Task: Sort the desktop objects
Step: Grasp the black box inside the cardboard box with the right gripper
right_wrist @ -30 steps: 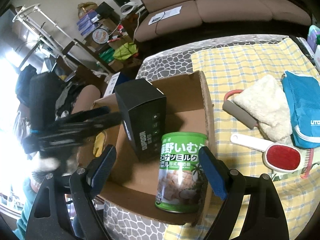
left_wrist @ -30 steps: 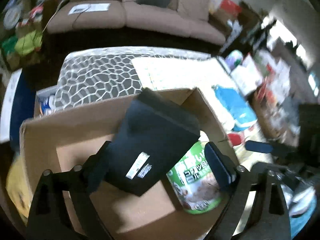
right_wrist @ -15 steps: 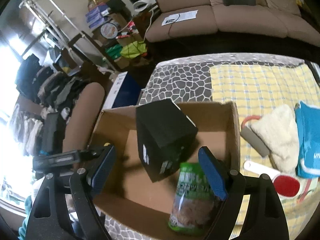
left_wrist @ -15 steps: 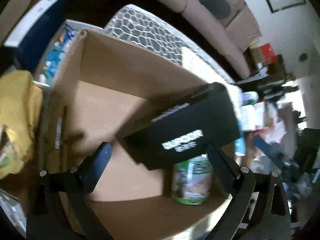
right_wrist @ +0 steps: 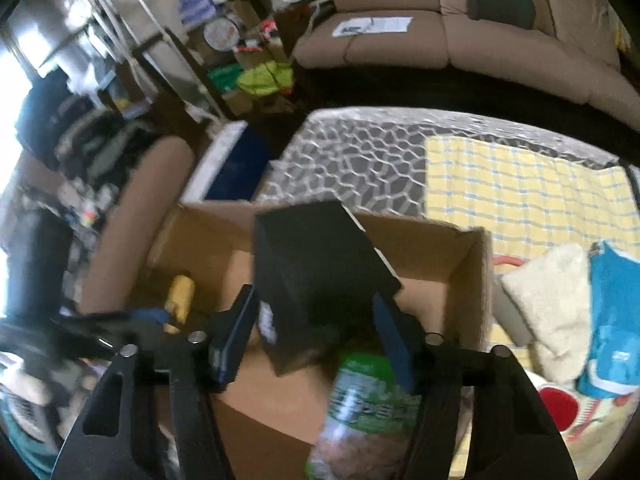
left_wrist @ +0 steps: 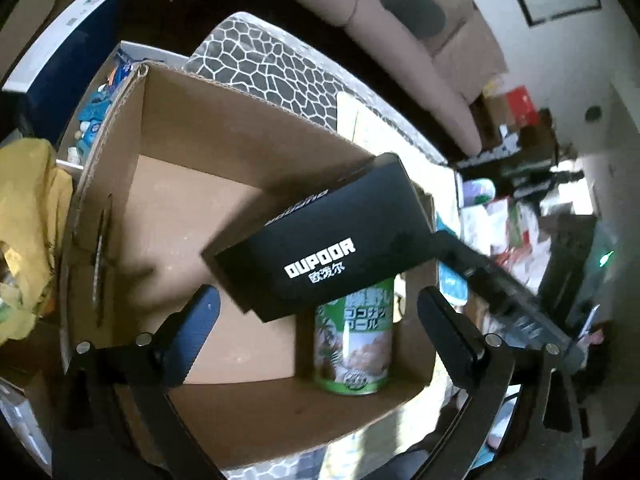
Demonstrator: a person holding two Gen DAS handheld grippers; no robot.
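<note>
- Step in hand: packing the carton (left_wrist: 224,128). The black box (left_wrist: 320,240) sits tilted inside it, leaning over the green can (left_wrist: 352,344).
- Right gripper (right_wrist: 316,334) has its fingers on either side of the box; whether they clamp it I cannot tell.
- Left gripper (left_wrist: 316,320) is wide open and empty.
- Next, likely: lay the box flat beside the can.
- Box reads "OUPOOR"; the can carries Japanese print.

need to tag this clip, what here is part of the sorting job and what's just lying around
Job:
cardboard box
black box
green can
right gripper, closed on the black box
left gripper, open

Lying about:
sofa
yellow checked cloth
blue pouch
</note>
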